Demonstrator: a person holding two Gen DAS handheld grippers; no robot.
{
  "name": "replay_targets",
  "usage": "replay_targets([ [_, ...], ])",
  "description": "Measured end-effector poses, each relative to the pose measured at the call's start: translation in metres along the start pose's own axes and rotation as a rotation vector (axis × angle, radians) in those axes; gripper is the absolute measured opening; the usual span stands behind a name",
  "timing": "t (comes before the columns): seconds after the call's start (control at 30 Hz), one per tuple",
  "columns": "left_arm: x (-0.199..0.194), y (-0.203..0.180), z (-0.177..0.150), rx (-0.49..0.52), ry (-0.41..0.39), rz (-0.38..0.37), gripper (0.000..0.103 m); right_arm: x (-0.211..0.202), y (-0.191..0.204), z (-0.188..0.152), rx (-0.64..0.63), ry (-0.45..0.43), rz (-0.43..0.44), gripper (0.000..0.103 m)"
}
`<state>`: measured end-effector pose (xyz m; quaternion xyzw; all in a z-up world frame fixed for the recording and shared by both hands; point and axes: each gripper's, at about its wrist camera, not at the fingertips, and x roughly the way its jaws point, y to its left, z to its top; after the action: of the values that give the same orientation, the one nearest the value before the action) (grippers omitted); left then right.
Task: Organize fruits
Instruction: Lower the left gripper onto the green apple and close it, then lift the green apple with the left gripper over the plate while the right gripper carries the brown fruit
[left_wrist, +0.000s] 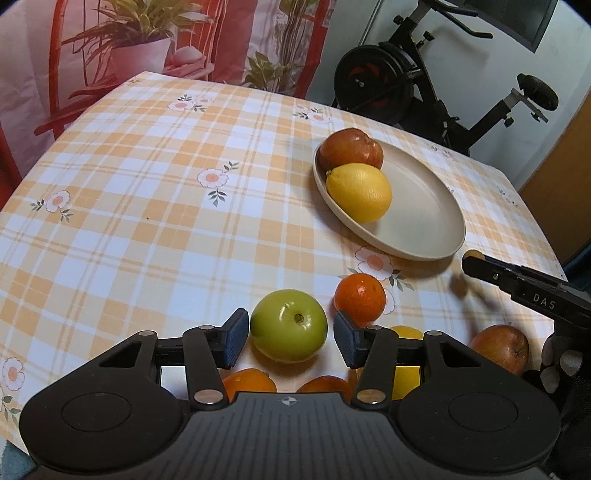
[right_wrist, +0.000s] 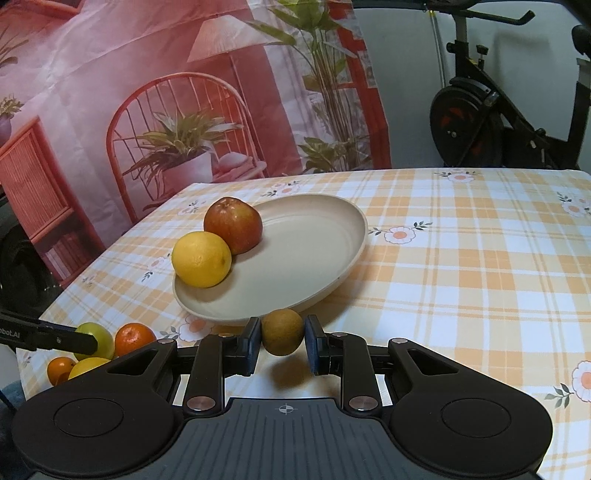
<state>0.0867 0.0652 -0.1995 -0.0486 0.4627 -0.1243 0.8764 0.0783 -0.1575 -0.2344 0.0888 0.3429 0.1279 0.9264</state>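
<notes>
— Behind the checked counter (right_wrist: 461, 280) stand a printed backdrop and an exercise bike; none of that matters to you. Look at your right hand-held gripper (right_wrist: 282, 341): it is clamped on a kiwi (right_wrist: 282, 332), both pads pressing its sides, the fruit carried clear of the cloth with its shadow underneath.

— And the plate?

— The beige plate (right_wrist: 314, 258) lies straight ahead of that gripper, its near rim just beyond the kiwi. A red apple (right_wrist: 233, 225) and a lemon (right_wrist: 201, 264) sit touching along its left side, so the bare half, ahead and slightly right, looks to me the place to go.

— What about my left?

— Your left hand-held gripper (left_wrist: 288, 339) is part open around a green apple (left_wrist: 289, 330) that rests on the counter; I see a gap at each pad, so nothing is gripped. A mandarin (left_wrist: 360, 297) sits just beyond it to the right. From there the plate is farther off, up and to the right, so your right hand is the nearer one.
</notes>
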Motion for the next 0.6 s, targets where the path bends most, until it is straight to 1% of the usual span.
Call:
replay_targets([
  [0.3, 0.0054, -0.0005, -0.0003, 0.011, 0.016, 0.022, 0.054, 0.0006, 0.0007, -0.0002, -0.001, 0.010, 0.001, 0.023],
  [0.47, 0.0068, 0.0003, -0.0002, 0.010, 0.017, 0.021, 0.053, 0.0016, 0.0004, -0.0001, 0.002, 0.012, 0.003, 0.023],
  [0.6, 0.0080, -0.0010, -0.0007, 0.023, 0.015, 0.018, 0.051, 0.0015, 0.0007, 0.0000, 0.001, 0.012, 0.003, 0.023],
])
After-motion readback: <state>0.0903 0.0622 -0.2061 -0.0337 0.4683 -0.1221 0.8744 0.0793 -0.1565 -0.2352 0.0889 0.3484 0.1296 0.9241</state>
